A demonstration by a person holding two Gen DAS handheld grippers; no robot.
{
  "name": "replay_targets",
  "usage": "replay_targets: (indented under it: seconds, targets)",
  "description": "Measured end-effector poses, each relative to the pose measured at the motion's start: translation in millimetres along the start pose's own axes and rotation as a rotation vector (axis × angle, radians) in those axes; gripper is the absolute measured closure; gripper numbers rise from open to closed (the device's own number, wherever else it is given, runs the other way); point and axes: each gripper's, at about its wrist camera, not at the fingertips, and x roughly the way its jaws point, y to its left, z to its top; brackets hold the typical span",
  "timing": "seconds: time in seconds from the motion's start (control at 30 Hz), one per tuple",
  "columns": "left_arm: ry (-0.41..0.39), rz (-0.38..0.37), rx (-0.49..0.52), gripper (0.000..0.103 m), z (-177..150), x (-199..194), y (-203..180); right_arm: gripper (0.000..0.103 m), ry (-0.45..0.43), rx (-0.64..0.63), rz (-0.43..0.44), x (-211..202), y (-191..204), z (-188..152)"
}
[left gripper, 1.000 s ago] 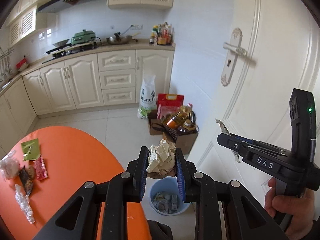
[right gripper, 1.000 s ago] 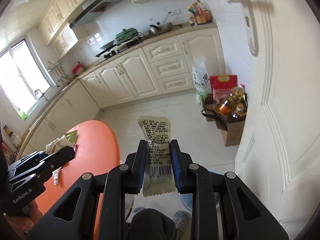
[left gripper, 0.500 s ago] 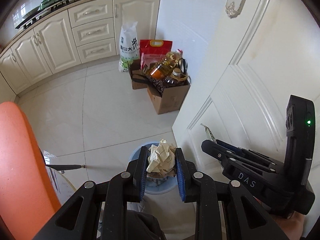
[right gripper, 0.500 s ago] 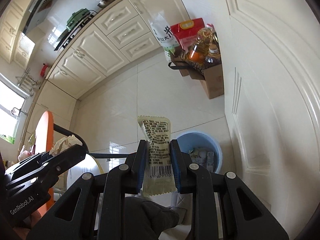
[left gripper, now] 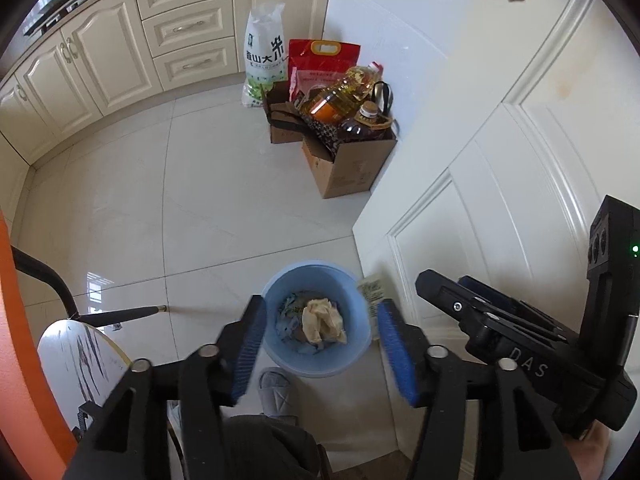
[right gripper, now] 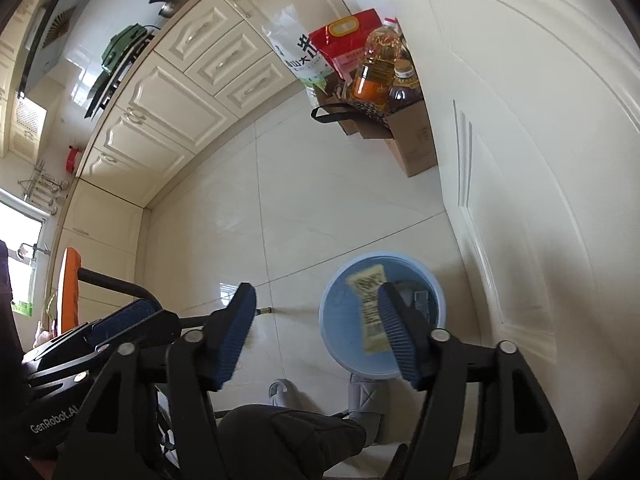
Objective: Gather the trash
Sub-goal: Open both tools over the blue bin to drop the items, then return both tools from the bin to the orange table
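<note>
Both claws have just opened wide over the bin, the left claw dropping the paper wad and the right claw the packet at its 1 o'clock; best hold them open above the rim until both settle.

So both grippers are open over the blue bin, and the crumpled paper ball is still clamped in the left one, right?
Not quite. The crumpled paper ball is no longer clamped: the left wrist view shows it in the blue bin, clear of the left gripper. Both grippers are open over the bin, their jaws having just been opening, including the right gripper.
</note>
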Motion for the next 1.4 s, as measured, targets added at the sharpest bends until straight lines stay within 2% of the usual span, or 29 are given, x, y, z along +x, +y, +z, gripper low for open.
replay_targets:
  seconds: [0.03, 0.1, 0.13, 0.17, 0.27, 0.4, 0.57, 0.67, 0.8, 1.0, 1.17, 1.4]
  targets:
    - [-0.011, 0.012, -0.004, 0.033, 0, 0, 0, 0.030, -0.002, 0.002, -0.005, 0, 0, 0]
    - [-0.022, 0.026, -0.006, 0.026, -2, 0, 1, 0.026, 0.000, 0.004, -0.011, -1, 0, 0]
    - [-0.028, 0.039, -0.007, 0.022, -1, -2, -1, 0.019, -0.002, 0.005, -0.017, -2, 1, -1]
    - [-0.037, 0.050, -0.005, 0.019, -7, -6, -2, 0.010, -0.009, 0.005, -0.022, -4, 3, -2]
    - [-0.064, 0.068, -0.002, 0.017, -15, -17, -7, 0.000, -0.032, -0.002, -0.050, -11, 9, -4]
    - [-0.126, 0.080, 0.001, 0.008, -30, -45, -14, 0.000, -0.056, -0.011, -0.077, -26, 18, -6]
    - [-0.214, 0.076, 0.015, 0.007, -67, -96, -14, 0.000, -0.104, -0.024, -0.072, -55, 36, -9]
    - [-0.266, 0.074, 0.000, 0.001, -90, -127, -8, 0.000, -0.127, -0.056, -0.066, -74, 54, -14]
    - [-0.327, 0.054, -0.053, 0.001, -124, -173, 11, 0.000, -0.182, -0.099, -0.042, -105, 86, -23]
    - [-0.470, 0.059, -0.142, 0.001, -188, -245, 48, 0.000, -0.260, -0.222, 0.025, -149, 156, -45]
    - [-0.596, 0.135, -0.218, 0.001, -253, -296, 85, 0.000, -0.311, -0.340, 0.086, -179, 219, -68]
    - [-0.696, 0.250, -0.326, 0.001, -344, -351, 133, 0.000, -0.359, -0.509, 0.150, -207, 302, -110]
